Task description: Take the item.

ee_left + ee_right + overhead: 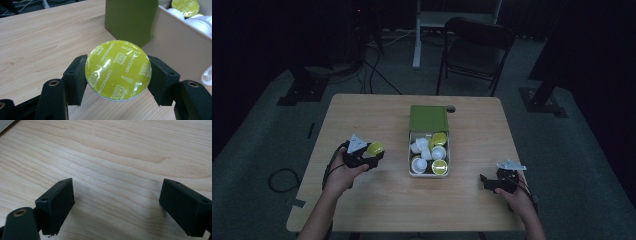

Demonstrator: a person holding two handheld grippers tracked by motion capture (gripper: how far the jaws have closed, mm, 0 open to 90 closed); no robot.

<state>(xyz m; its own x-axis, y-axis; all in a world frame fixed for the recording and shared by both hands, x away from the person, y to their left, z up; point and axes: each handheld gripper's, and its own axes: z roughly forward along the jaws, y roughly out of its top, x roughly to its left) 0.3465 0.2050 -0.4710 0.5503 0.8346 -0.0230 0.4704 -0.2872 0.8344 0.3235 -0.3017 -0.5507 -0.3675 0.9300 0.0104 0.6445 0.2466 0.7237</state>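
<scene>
Pinching a green-lidded capsule [118, 70] (body hidden), left hand-held gripper [117, 75]; right one [117, 202] agape.

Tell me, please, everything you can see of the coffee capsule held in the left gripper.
The capsule is round, with a shiny yellow-green foil lid printed in white with "Dolce Gusto" and "Cappuccino", and a pale rim beneath. The left gripper clamps it by its sides between two black jaws, lid facing the camera. It is held above the wooden table, left of the open box of capsules.
</scene>
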